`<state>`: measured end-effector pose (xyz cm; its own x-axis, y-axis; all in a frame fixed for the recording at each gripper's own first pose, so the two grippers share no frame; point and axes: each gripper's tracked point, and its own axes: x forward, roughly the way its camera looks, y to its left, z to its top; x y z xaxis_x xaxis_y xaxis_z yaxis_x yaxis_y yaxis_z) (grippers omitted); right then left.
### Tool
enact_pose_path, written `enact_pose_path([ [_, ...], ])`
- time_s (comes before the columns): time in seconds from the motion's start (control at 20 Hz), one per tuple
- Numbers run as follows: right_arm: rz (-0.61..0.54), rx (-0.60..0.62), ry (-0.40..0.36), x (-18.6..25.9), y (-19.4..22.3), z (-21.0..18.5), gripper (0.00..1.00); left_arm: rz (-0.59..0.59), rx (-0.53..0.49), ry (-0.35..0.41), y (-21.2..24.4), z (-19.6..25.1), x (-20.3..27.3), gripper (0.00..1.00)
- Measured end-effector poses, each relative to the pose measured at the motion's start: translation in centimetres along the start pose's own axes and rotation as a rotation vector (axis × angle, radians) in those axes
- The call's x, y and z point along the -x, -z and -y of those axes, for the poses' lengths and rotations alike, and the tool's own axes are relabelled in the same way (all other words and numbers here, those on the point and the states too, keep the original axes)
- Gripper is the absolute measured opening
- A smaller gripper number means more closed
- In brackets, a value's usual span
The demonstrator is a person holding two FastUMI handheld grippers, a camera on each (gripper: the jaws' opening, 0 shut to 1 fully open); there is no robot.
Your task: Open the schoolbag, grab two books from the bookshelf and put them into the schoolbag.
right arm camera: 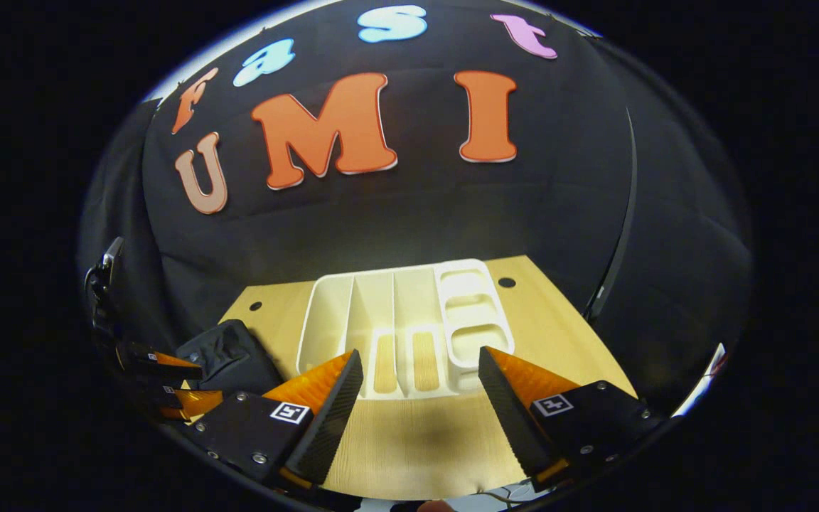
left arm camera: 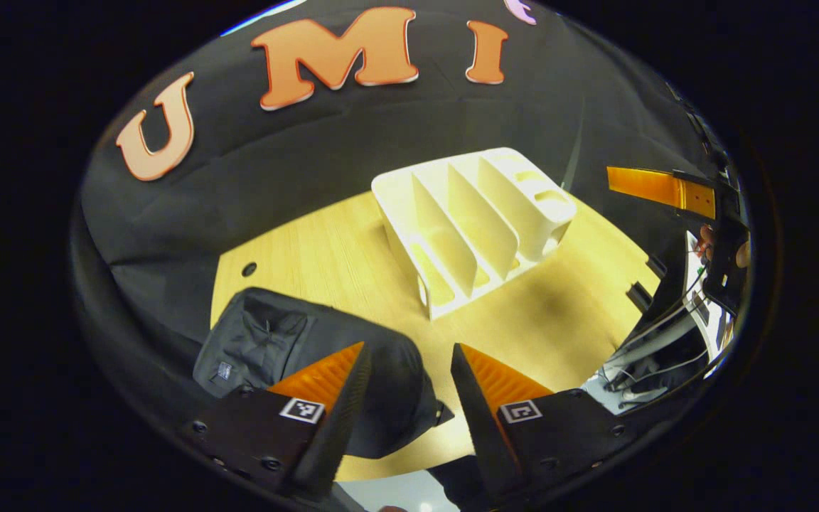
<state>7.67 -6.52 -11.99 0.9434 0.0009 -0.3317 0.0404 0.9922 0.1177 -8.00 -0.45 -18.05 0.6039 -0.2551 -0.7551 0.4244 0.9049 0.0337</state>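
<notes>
The left tool [left arm camera: 409, 352] is spread, pinching nothing, above the tabletop [left arm camera: 310, 249]. The black schoolbag [left arm camera: 310, 355] lies just below and behind its left finger, and the white bookshelf [left arm camera: 466, 227] stands ahead, slightly to its right. The right tool [right arm camera: 420, 359] is also spread and holds nothing; the bookshelf [right arm camera: 402, 320] sits straight ahead between its fingers, the schoolbag [right arm camera: 232, 355] off to its left.
</notes>
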Motion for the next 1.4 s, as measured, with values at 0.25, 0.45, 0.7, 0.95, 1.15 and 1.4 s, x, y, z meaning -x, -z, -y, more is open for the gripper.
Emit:
enact_pose_path([
  [0.25, 0.184, 0.060, -0.029, 2.6, -6.6, 0.7, 0.98, 0.319, 0.125, -0.103, -8.8, 1.7, 3.9, 0.92],
  [0.45, 0.287, 0.071, -0.026, 5.1, -11.9, -0.1, 0.98, 0.553, 0.203, -0.203, -13.8, 1.3, 7.7, 0.93],
  [0.7, 0.322, 0.110, 0.006, 5.8, -12.2, -0.5, 0.98, 0.747, 0.249, -0.252, -17.4, 1.1, 10.9, 0.93],
  [0.95, 0.322, 0.116, 0.016, 5.7, -11.1, -1.9, 0.98, 0.831, 0.265, -0.236, -19.2, 0.7, 12.2, 0.92],
  [1.15, 0.359, 0.113, 0.030, 5.5, -11.1, -2.5, 0.98, 0.861, 0.255, -0.232, -19.3, 1.1, 12.3, 0.92],
  [1.4, 0.359, 0.108, 0.019, 4.5, -10.1, -3.8, 0.98, 0.865, 0.232, -0.234, -18.7, 1.3, 12.0, 0.92],
])
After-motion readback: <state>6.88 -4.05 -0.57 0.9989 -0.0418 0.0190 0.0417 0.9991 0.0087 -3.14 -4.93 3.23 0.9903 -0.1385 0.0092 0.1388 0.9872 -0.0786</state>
